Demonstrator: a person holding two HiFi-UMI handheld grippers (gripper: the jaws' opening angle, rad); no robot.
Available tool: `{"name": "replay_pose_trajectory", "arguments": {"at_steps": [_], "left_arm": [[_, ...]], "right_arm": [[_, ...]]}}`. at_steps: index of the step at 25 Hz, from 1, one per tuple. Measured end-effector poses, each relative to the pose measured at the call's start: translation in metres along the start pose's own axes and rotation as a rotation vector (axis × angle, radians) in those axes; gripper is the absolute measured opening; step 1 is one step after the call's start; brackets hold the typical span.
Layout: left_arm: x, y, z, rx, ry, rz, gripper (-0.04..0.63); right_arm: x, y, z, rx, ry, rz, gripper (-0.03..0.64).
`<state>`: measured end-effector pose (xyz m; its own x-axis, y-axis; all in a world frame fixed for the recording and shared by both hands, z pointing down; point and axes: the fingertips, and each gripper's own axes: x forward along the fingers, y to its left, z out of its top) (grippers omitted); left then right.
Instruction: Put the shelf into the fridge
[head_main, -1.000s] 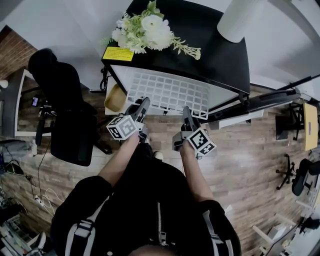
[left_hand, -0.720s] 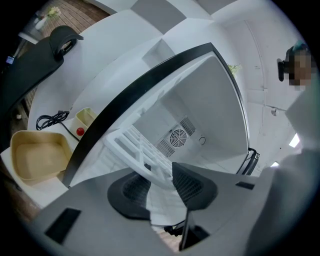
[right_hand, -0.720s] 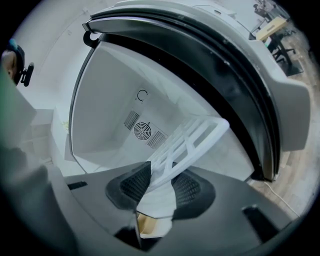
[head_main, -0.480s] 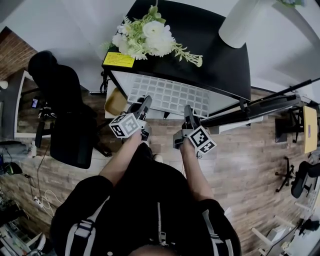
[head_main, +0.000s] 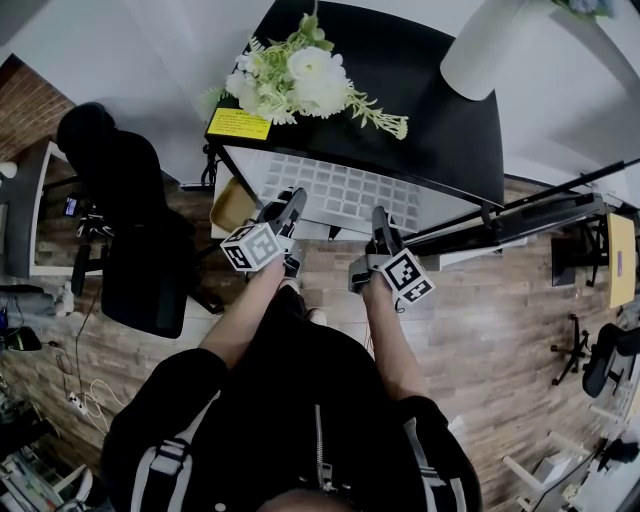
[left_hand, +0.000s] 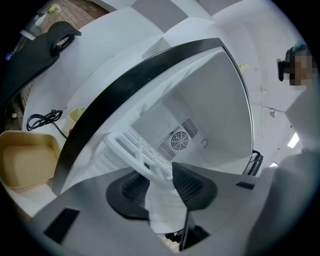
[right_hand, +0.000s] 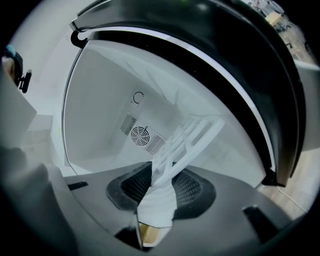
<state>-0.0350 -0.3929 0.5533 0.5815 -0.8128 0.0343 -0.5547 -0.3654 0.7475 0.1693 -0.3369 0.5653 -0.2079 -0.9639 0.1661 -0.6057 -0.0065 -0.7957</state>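
A white grid shelf (head_main: 335, 190) lies partway inside the open black fridge (head_main: 430, 100), with its front strip still sticking out. My left gripper (head_main: 289, 207) is shut on the shelf's front left edge, and my right gripper (head_main: 381, 219) holds the front right edge. In the left gripper view the shelf (left_hand: 131, 146) runs between the pads of the left gripper (left_hand: 160, 176) toward the fan grille (left_hand: 178, 141). In the right gripper view the shelf (right_hand: 192, 132) sits between the pads of the right gripper (right_hand: 162, 179), whose jaws are closing on it.
White flowers (head_main: 300, 68) and a yellow label (head_main: 239, 123) sit on the fridge top. The fridge door (head_main: 520, 212) swings out to the right. A beige tub (head_main: 229, 200) stands left of the fridge, a black office chair (head_main: 130, 225) farther left.
The shelf has slid deeper into the fridge, so less of the grid shows outside. Both grippers have moved forward with it.
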Motion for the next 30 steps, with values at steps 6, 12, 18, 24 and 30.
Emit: {"name": "replay_pose_trajectory", "arguments": {"at_steps": [6,12,18,24,30], "left_arm": [[-0.007,-0.003,-0.002,-0.007,-0.006,-0.020,0.153],[-0.020,-0.006,-0.009,0.004,-0.010,-0.022,0.147],[-0.024,-0.008,-0.012,0.021,-0.014,-0.017,0.129],[-0.020,-0.006,-0.010,0.029,-0.025,-0.022,0.127],[-0.009,-0.003,-0.007,0.029,-0.027,-0.019,0.127]], "right_arm": [[-0.006,0.002,-0.002,0.019,0.012,0.033,0.125],[-0.020,0.004,-0.011,0.011,0.022,0.055,0.122],[-0.025,0.006,-0.015,-0.019,0.024,0.066,0.075],[-0.020,0.006,-0.014,-0.029,0.028,0.056,0.075],[-0.009,0.003,-0.009,-0.031,0.011,0.030,0.078]]}}
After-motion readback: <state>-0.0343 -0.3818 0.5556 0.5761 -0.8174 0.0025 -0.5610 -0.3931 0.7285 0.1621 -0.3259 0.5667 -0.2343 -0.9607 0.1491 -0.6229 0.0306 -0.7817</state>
